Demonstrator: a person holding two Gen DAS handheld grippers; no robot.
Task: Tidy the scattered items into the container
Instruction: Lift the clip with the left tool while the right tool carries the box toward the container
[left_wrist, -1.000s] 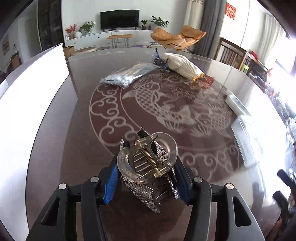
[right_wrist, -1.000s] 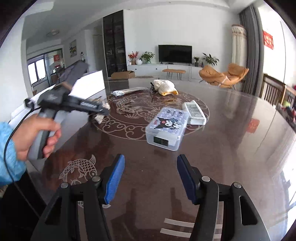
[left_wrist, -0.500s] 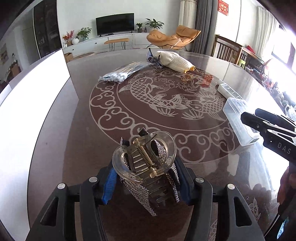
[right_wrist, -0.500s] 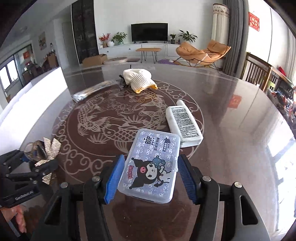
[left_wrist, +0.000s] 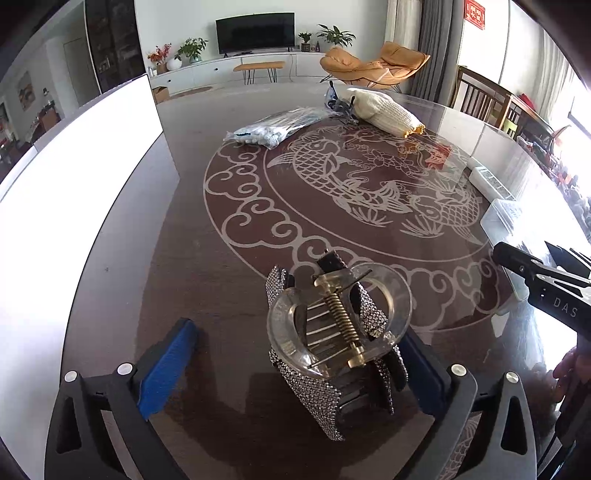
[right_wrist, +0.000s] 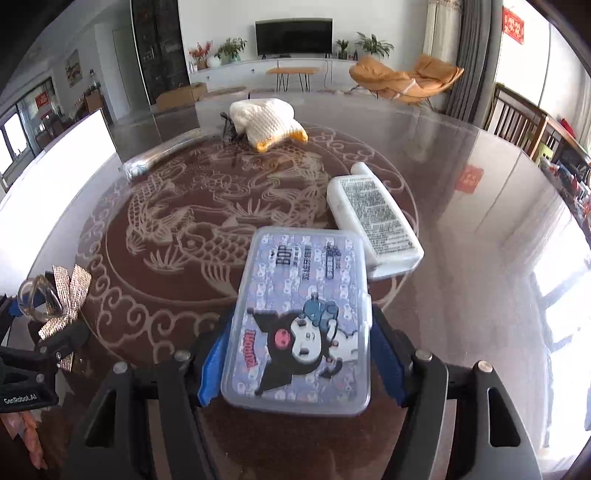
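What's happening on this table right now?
A person works a pair of tongs in each hand over the dark table. The left tongs are opening around a rhinestone hair claw: one pad stands clear, the other is hidden behind it. The right tongs straddle the cartoon-printed plastic box, jaws opening too. A white bottle, a knitted pouch and a plastic packet still lie loose.

Bright living room, daylit from windows (right_wrist: 561, 306) at right. Far white wall (right_wrist: 388, 29) with black TV (right_wrist: 293, 37) above long white cabinet (right_wrist: 266, 72), plants (right_wrist: 231, 48) on top. Orange lounge chair (right_wrist: 406, 79) beside grey curtain (right_wrist: 467, 55). Dark wooden chairs (right_wrist: 517, 118) at right. Glossy floor.
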